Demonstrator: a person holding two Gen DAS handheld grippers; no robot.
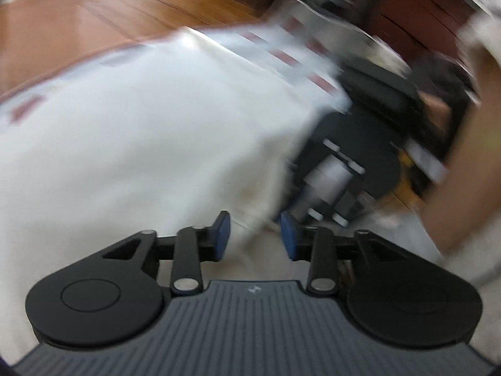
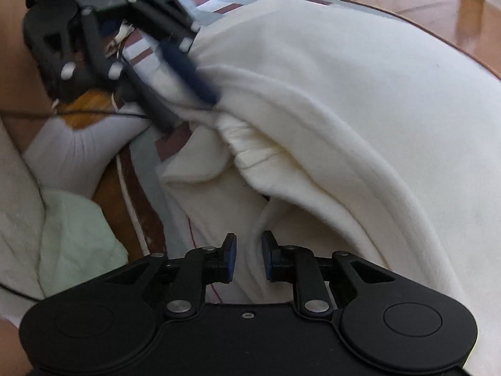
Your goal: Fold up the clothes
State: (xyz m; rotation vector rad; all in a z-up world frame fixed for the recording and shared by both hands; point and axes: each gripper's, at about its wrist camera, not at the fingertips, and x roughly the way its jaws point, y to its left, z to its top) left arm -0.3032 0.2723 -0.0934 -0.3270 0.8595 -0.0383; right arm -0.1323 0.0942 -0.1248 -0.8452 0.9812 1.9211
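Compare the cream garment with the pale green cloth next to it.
Colour: the garment is cream, the cloth pale mint green.
Extent: the garment fills most of the right wrist view, while the cloth shows as a small patch at lower left.
Pose: the garment lies spread in long folds over the patterned mat; the cloth sits bunched beside the mat's edge.
Both are soft fabric, and neither is neatly folded yet.
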